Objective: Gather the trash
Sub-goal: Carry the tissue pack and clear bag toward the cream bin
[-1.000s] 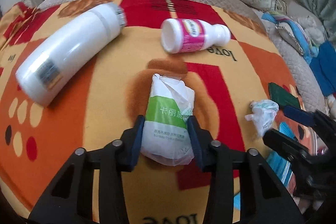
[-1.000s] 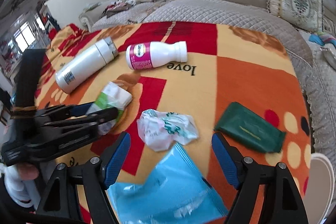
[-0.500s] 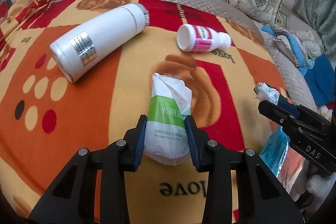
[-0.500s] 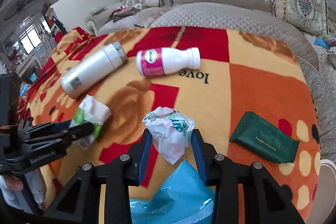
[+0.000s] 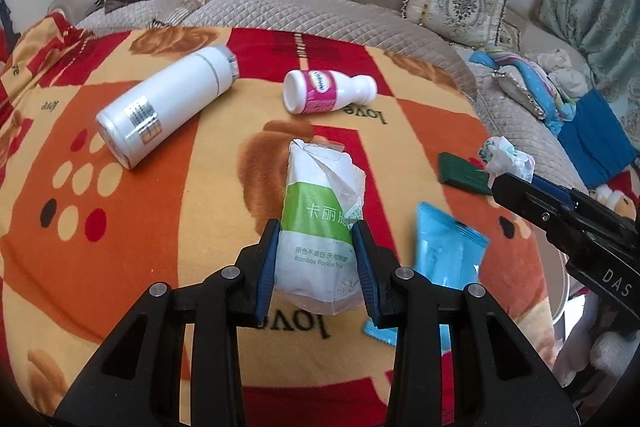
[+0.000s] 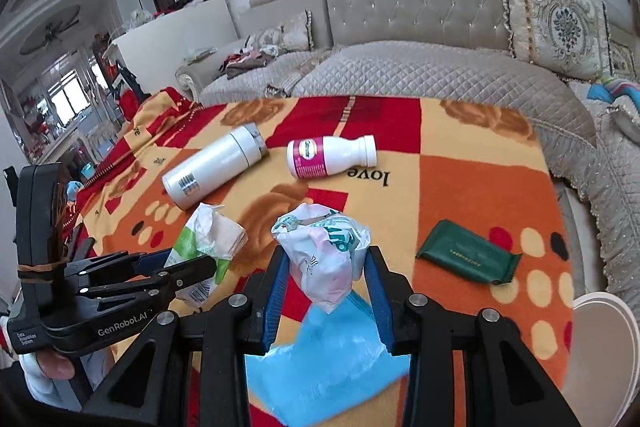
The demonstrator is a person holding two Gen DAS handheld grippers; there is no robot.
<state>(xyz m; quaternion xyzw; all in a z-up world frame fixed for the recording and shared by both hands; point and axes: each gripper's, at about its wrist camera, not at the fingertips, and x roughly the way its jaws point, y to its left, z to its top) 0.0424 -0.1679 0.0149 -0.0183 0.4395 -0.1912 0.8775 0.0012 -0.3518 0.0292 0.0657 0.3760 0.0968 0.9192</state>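
Note:
My left gripper is shut on a green-and-white tissue pack and holds it above the blanket; the pack also shows in the right wrist view. My right gripper is shut on a crumpled white wrapper, lifted off the blanket; the wrapper also shows in the left wrist view. A white flask, a pink-labelled white bottle, a dark green packet and a blue packet lie on the blanket.
A red, orange and yellow blanket covers a low surface in front of a grey quilted sofa. A white round rim shows at the right edge. Clothes lie on the sofa to the right.
Both grippers rose and drew back from the blanket with their loads. The right gripper closed on the crumpled wrapper and lifted it. The left kept its hold on the tissue pack.

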